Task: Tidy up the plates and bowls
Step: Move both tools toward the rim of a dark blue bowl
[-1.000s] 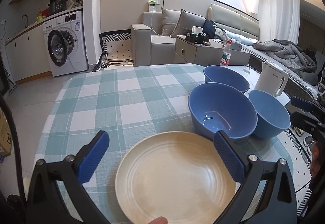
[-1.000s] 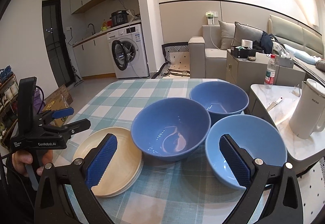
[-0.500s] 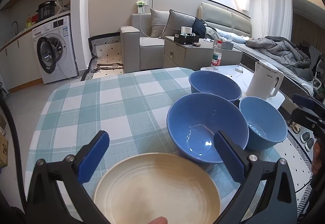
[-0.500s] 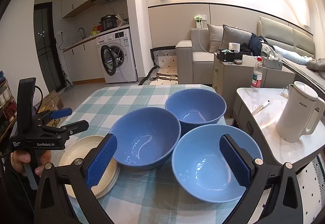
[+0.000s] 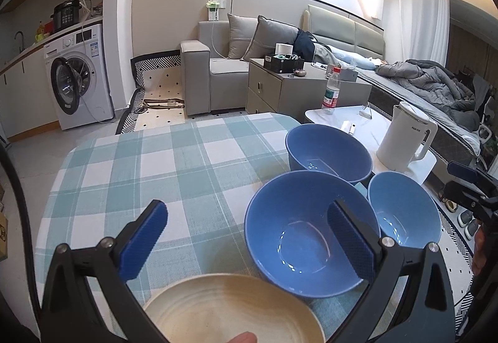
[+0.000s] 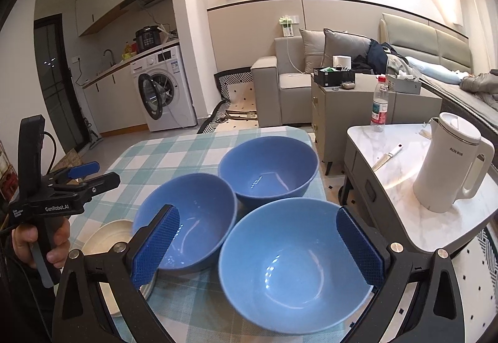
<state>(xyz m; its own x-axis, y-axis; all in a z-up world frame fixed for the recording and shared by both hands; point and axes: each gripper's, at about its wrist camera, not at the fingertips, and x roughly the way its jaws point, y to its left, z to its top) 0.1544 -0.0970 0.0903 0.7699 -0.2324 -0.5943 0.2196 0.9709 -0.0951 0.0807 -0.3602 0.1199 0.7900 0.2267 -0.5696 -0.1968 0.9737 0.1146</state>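
Note:
Three blue bowls stand close together on the checked tablecloth (image 5: 149,162): a near-left one (image 5: 308,234) (image 6: 193,218), a far one (image 5: 326,150) (image 6: 267,169) and a lighter near-right one (image 5: 404,212) (image 6: 292,265). A stack of cream plates (image 5: 230,308) (image 6: 109,237) lies left of them. My left gripper (image 5: 249,237) is open and empty above the plates' far edge. My right gripper (image 6: 258,246) is open and empty, its fingers on either side of the light blue bowl, above it.
A white kettle (image 6: 451,162), a water bottle (image 6: 379,106) and a knife (image 6: 387,156) sit on a marble side table (image 6: 404,175) right of the dining table. A sofa (image 5: 224,75) and a washing machine (image 5: 77,75) stand beyond.
Both grippers have drawn back toward me and shifted right. The plates now sit lower in the left view; the light blue bowl now lies between the right fingers.

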